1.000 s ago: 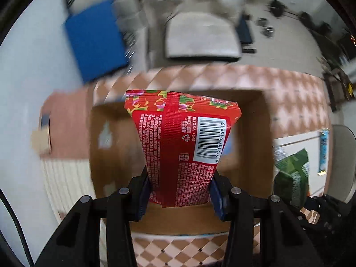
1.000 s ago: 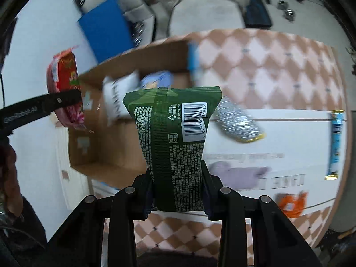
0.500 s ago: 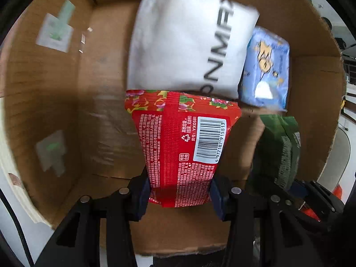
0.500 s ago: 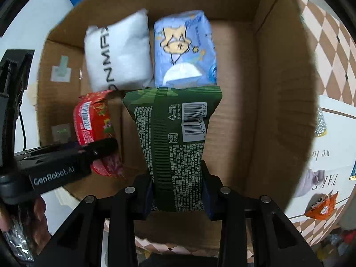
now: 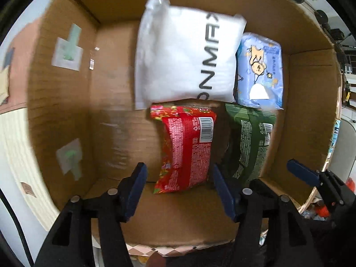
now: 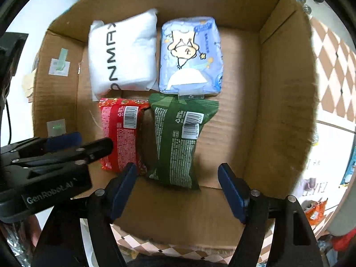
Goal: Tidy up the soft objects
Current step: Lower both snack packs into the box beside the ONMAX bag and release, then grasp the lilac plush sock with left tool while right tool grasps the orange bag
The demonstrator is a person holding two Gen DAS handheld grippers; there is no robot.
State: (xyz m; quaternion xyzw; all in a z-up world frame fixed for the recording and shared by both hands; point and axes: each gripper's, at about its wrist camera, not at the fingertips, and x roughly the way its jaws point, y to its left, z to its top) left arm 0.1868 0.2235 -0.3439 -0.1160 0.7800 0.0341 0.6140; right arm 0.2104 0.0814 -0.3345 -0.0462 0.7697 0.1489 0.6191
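inside the cardboard box [image 6: 278, 93], four soft packs lie flat on the floor in two rows of two. the red snack packet [image 5: 187, 146] lies with its long axis running from the near wall toward the far wall, its crimped top seam pointing away from the left gripper [image 5: 179, 189] and its back face up, showing a white barcode label and fine white print. its near end sits between the left gripper's blue fingertips [image 5: 135, 187] without touching them; the jaws are spread wide and hold nothing. just to its right lies the green snack packet [image 6: 178, 140], same shape, also back face up with a barcode label, long axis likewise near to far, its top seam fanned out and touching the pack beyond it. its lower end is slightly pinched and tilted toward the red one. the right gripper [image 6: 178, 191] hangs over the near edge with its jaws spread on either side of the green packet's near end, gripping nothing.

beyond the red packet lies the white pack [image 6: 122, 53], puffy, with black lettering running along its length. beside it, on the right, sits the pale blue pack [image 6: 191, 55] printed with a cartoon animal and stars. the right part of the box floor is bare cardboard. outside the box, a checkered cloth [image 6: 329, 71] shows at the right.
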